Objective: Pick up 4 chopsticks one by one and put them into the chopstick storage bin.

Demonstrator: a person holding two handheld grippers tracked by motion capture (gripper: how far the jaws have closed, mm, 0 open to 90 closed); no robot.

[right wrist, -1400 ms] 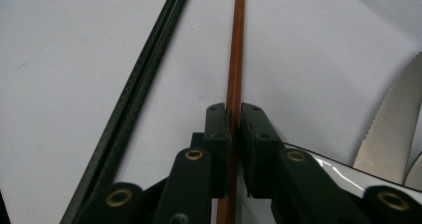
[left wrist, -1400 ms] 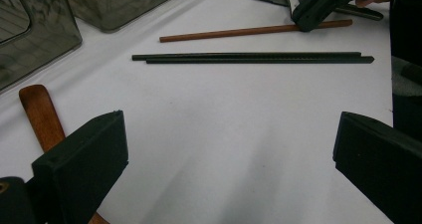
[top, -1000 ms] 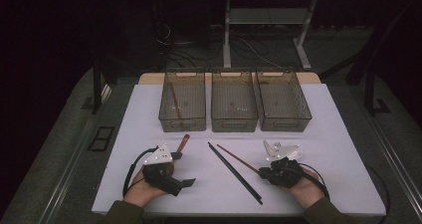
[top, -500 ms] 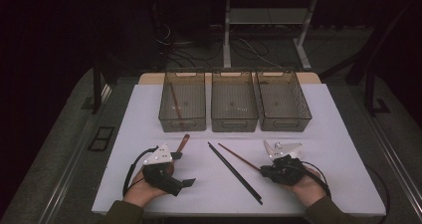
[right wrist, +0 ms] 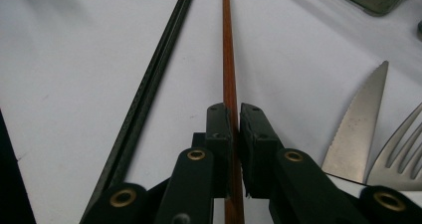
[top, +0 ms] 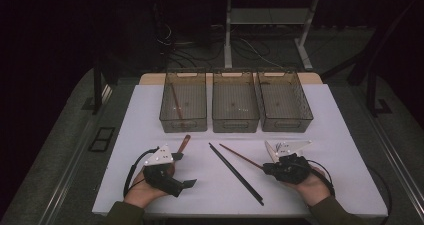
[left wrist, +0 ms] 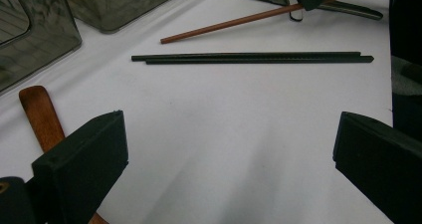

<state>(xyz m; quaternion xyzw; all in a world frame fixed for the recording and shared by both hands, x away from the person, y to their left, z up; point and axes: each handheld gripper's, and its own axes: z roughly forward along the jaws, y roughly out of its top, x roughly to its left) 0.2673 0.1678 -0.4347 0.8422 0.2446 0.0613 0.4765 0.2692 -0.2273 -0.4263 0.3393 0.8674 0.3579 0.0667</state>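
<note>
Overhead, white table — dark room, cabled floor beyond.

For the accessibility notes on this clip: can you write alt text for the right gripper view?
The right gripper is shut on a brown chopstick that runs straight away from the camera over the white table. A pair of black chopsticks lies to its left; a serrated knife and a fork lie at the right.

Chopsticks before three bins
</note>
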